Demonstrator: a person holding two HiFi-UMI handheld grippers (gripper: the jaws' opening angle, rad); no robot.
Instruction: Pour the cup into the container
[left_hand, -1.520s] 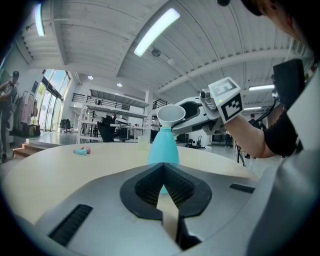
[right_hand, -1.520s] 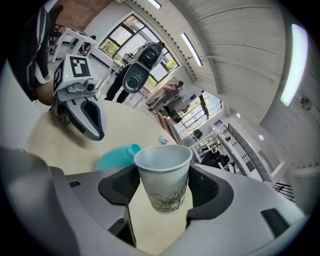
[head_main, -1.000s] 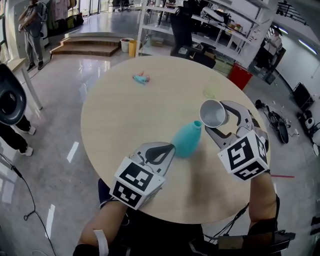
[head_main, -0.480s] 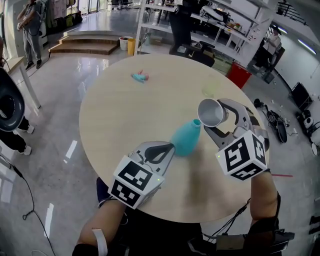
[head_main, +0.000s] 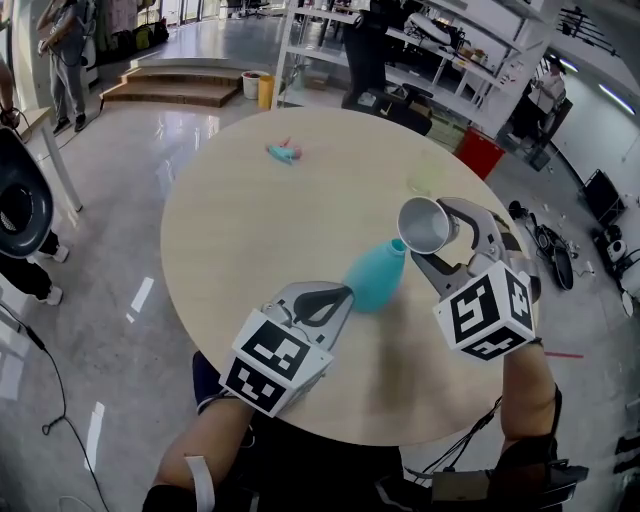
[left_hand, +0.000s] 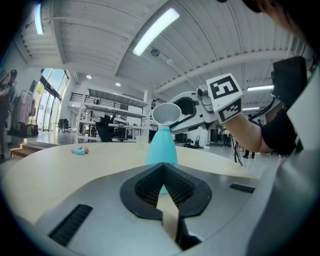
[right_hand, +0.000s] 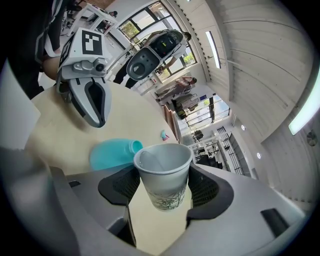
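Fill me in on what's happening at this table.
A person works a gripper in each hand over a round table. The right gripper is shut on a white paper cup, which is tipped with its mouth right by the neck of the upright teal container. Nothing can be seen pouring. The left gripper, its fingers together and holding nothing, sits low at the container's base.

Cup (right_hand: 164, 177): white paper, matt. Container (head_main: 375, 280): teal, smooth, looks plastic. Surface (head_main: 260, 230): pale wood-look, matt. Floor (head_main: 130, 200): glossy. Right hand-held gripper (right_hand: 163, 189): grey matt plastic.
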